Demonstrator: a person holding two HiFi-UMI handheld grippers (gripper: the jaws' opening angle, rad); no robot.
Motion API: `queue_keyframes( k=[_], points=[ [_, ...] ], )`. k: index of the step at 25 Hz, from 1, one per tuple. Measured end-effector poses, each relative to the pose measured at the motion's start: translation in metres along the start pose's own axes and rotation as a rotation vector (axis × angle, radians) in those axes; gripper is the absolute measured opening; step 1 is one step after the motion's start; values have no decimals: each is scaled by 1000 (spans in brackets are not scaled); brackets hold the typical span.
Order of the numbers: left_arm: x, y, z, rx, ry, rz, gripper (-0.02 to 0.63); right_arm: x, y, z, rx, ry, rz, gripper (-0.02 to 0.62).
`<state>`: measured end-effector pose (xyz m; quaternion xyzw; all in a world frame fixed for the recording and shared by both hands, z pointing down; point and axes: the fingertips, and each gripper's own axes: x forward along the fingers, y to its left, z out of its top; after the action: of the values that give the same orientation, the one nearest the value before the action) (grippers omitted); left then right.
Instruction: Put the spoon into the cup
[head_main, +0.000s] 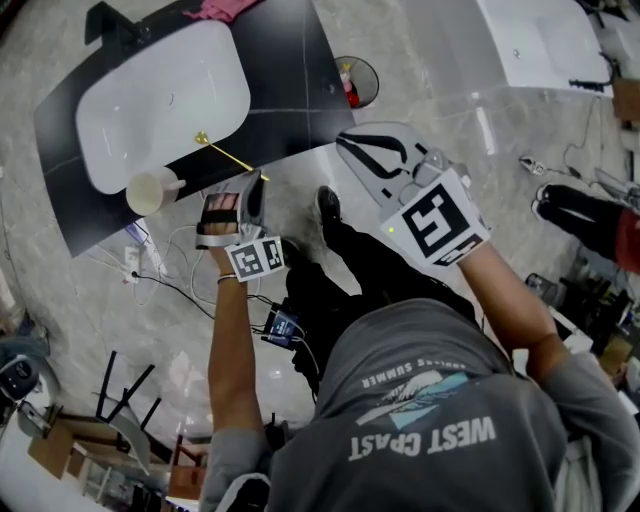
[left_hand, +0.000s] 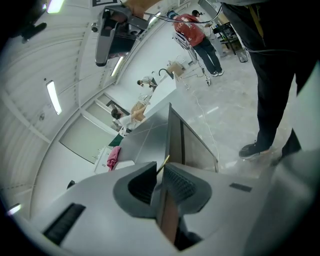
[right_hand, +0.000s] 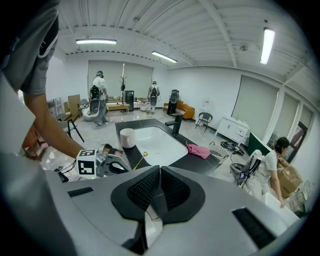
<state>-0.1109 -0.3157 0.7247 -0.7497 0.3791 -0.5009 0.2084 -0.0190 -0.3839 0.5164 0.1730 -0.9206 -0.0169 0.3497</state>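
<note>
The left gripper (head_main: 246, 194) is clamping the spoon (head_main: 228, 154) by its handle, its bowl reaching over the sink (head_main: 120, 110) rim. The cup (head_main: 150, 190) is waiting empty beside that sink, so carrying and dropping are remaining. The right gripper (right_hand: 159, 172) is idling closed and empty.

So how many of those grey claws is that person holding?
2. The left gripper is at the counter's edge, shut on the spoon. The right gripper is beside it, past the counter's corner, shut and empty. None seems hidden.
</note>
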Motion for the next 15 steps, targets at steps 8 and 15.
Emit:
queue_keyframes(
  k=[8, 15],
  points=[
    [-15, 41, 11, -16, -49, 88, 8, 3, 6, 5, 0, 0, 2, 34],
    [-29, 67, 17, -28, -76, 142, 5, 2, 12, 11, -4, -5, 1, 34]
  ],
)
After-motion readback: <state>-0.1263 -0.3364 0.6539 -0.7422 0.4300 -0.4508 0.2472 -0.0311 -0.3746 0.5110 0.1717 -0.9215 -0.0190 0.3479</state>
